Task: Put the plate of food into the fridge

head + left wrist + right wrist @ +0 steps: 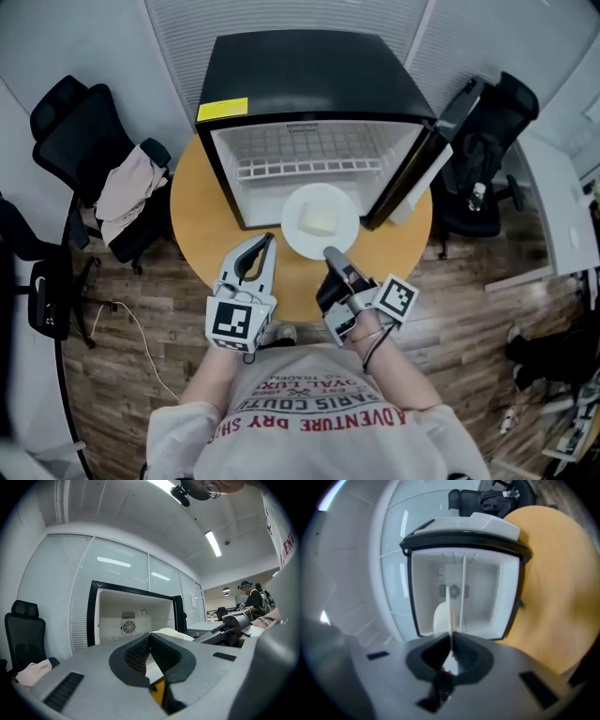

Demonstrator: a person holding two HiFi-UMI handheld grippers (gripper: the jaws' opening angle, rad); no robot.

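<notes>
plate [345, 236] with the food [318, 220] was right at the mouth of the fridge [309, 75]: far rim over the bottom lip, near rim over the table [202, 202]. couldn't tell from where I stood whether it was lifted or resting

right gripper [332, 253] was clamped on the near rim. its own view had the plate edge-on, pinched between the pads, with the open cavity dead ahead

left gripper [269, 239] was closed on nothing, tips touching, just left of the plate and clear of it

my read: the insert step was in hand, with the plate lined up but not yet inside

notes for doing it well:
- one-sided rim pinch, so the far side will likely want to droop. keep the wrist level or the food block slides
- clear the bottom lip first, then push straight in. don't drag the rim over it
- go in under the wire shelf [309, 170]. the headroom looked fine, but the food is the tall bit
- stay centred. the door [417, 173] hung open on the right, close to the right arm's path
- the left gripper could steady the left rim from below if the plate tips, otherwise keep it out
- set the plate fully down on the floor of the fridge before letting go
</notes>
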